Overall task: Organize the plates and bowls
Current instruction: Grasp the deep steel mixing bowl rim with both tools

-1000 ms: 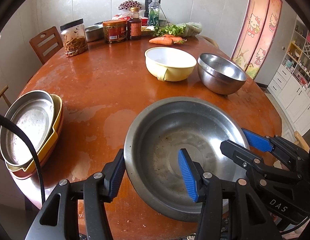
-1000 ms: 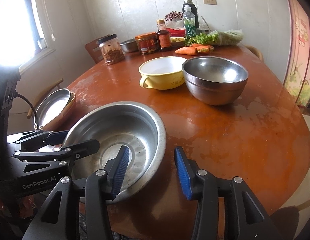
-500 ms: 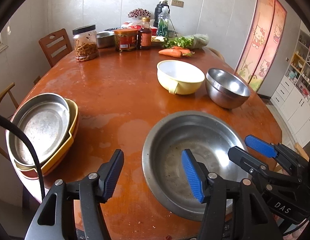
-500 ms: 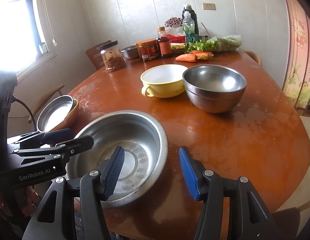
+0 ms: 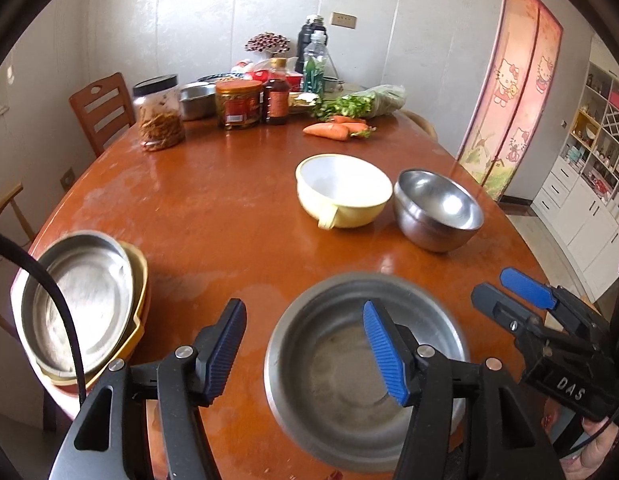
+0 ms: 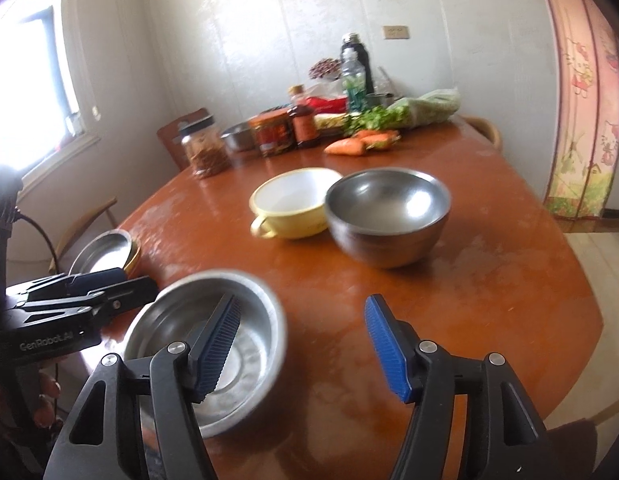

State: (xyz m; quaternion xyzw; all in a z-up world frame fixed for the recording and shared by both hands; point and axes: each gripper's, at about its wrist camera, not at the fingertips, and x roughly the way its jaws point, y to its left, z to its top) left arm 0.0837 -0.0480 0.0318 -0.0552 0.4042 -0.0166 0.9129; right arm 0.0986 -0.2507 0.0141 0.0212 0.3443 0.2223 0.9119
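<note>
The left claw (image 5: 305, 344) stands open and empty above the near edge of the counter (image 5: 213, 208). The right claw (image 6: 301, 344) is empty too, its jaws opening, with nothing between the pads. Below both, at six o'clock on the counter, lies the wide steel basin (image 5: 349, 364), free of either claw.

At nine o'clock a steel plate (image 5: 77, 300) sits on top of a yellow dish (image 5: 139, 280), and toward one o'clock the yellow bowl (image 5: 343, 192) stands just beside the deep steel bowl (image 5: 437, 208).

The step in hand looks like clearing away from the basin to fetch the next bowl. To do it well, lift each claw clear of the rim before swinging across, then come down on the deep steel bowl's wall with the pads straddling it, since polished steel slips. Jars (image 5: 159, 112) and carrots (image 5: 327, 130) at twelve o'clock stay out of the path.
</note>
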